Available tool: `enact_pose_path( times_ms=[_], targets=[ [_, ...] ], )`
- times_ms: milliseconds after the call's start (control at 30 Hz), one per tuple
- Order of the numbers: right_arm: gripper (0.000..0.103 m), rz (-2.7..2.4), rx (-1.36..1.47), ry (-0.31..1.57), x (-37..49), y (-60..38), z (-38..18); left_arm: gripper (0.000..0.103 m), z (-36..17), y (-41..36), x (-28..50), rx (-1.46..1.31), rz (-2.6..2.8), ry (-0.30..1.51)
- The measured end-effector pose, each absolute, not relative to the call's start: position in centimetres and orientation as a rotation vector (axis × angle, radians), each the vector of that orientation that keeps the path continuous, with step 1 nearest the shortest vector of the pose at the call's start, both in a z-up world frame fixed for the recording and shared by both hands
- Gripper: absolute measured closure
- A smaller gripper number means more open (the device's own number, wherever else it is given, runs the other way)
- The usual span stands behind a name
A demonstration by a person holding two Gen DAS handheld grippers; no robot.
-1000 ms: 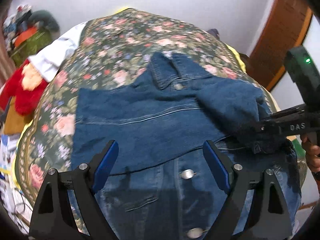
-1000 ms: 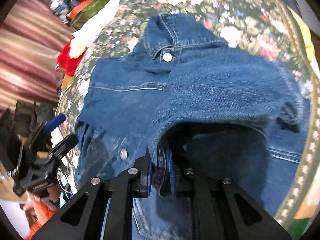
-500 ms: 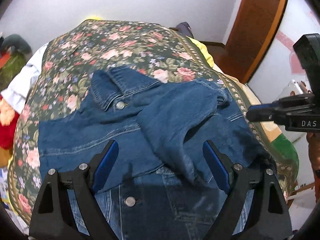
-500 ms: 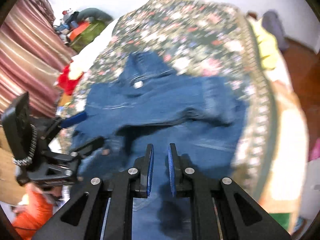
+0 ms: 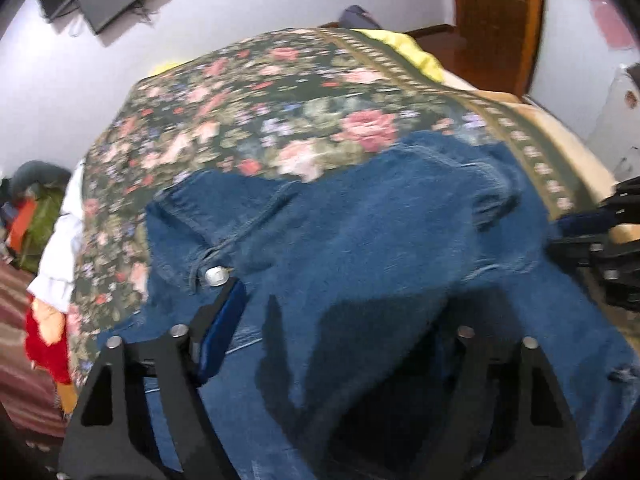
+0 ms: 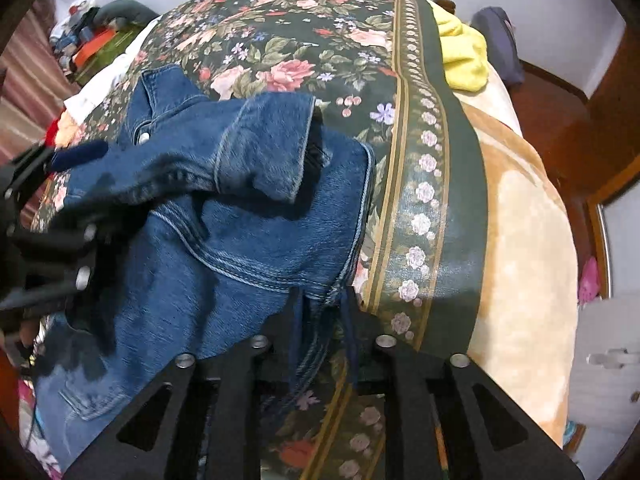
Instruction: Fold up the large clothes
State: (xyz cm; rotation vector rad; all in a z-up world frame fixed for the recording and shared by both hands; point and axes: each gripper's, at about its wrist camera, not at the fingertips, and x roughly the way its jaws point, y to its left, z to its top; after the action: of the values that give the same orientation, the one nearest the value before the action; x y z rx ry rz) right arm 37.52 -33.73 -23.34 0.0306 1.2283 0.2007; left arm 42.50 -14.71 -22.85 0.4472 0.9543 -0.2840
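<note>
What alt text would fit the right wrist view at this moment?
The right gripper pinches the side edge of a blue denim jacket lying on a dark floral bedspread, one sleeve folded across it. The left gripper reaches in from the left edge of the frame.

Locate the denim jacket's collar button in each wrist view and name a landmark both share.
Left wrist: the collar button sits lower left, just above the left hand-held gripper's blue finger pad.
Right wrist: the same button is upper left, under the collar.
Shared landmark: the floral bedspread beneath the denim jacket.
</note>
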Motion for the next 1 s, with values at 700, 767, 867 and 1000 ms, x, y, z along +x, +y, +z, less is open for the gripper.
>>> enact_pose_path(
  times_ms=[700, 767, 867, 1000],
  targets=[
    [0.029, 0.156, 0.004, 1.214, 37.3, -33.4, -23.4, 0.023, -26.3, 2.1, 39.3, 0.019, -0.150, 1.151],
    [0.029, 0.155, 0.038, 1.222, 37.3, -33.7, -22.8, 0.023, -25.2, 0.6, 39.2, 0.112, -0.158, 1.128],
    [0.029, 0.185, 0.121, 1.230, 37.0, -34.1, -21.9, 0.023, -23.0, -2.1, 39.1, 0.218, -0.228, 1.078],
    [0.029, 0.234, 0.217, 1.219, 36.5, -34.2, -20.4, 0.021, -21.6, -6.3, 39.9, 0.331, -0.279, 1.017]
  ],
)
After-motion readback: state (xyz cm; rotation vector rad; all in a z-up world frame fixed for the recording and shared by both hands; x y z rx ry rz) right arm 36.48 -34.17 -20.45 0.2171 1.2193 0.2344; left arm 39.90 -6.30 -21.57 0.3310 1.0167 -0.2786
